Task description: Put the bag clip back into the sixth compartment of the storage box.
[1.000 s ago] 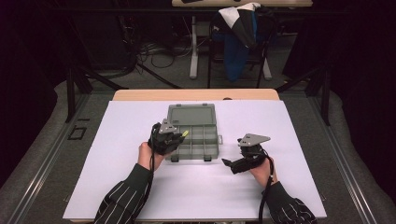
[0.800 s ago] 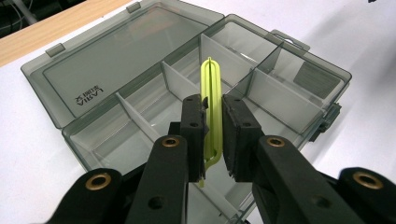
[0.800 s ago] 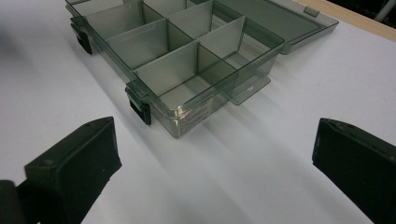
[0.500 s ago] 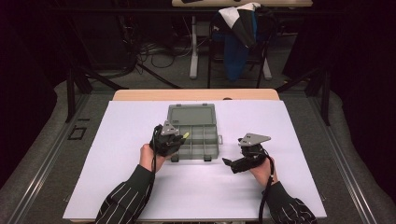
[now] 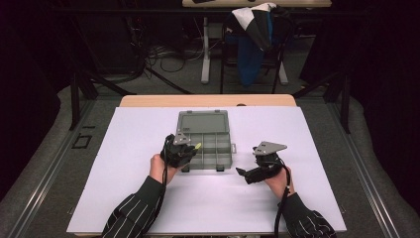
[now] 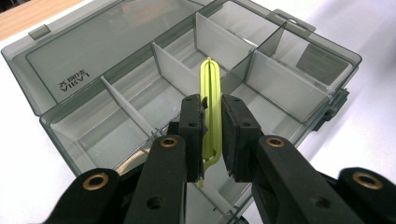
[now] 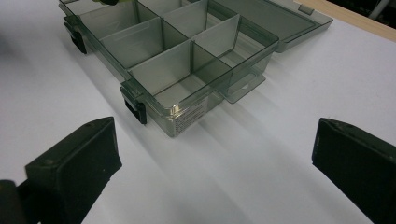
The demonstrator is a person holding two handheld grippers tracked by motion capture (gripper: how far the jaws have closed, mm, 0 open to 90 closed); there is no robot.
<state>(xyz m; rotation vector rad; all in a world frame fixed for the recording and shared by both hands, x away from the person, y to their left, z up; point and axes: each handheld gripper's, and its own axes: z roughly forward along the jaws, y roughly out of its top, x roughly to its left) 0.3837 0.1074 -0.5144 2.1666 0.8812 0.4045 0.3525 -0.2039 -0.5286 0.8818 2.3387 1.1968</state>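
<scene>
Left hand-held gripper (image 6: 212,135) hides green clip's (image 6: 211,88) lower end.

Open smoky organiser box (image 7: 187,51) on white table (image 7: 261,177), hand-held gripper (image 7: 212,163) jaws wide apart

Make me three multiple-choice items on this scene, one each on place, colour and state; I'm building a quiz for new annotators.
1. Where is the clip? A in the left gripper, over the organizer box; B on the white table top; C on the lid.
2. Clip colour? A red; B yellow-green; C blue.
3. The right gripper is: A shut on the clip; B shut on the box; C open.
Key: 1 A, its pads press the clip above the compartments; 2 B, bright yellow-green in the left gripper view; 3 C, jaws stand wide apart over bare table.
</scene>
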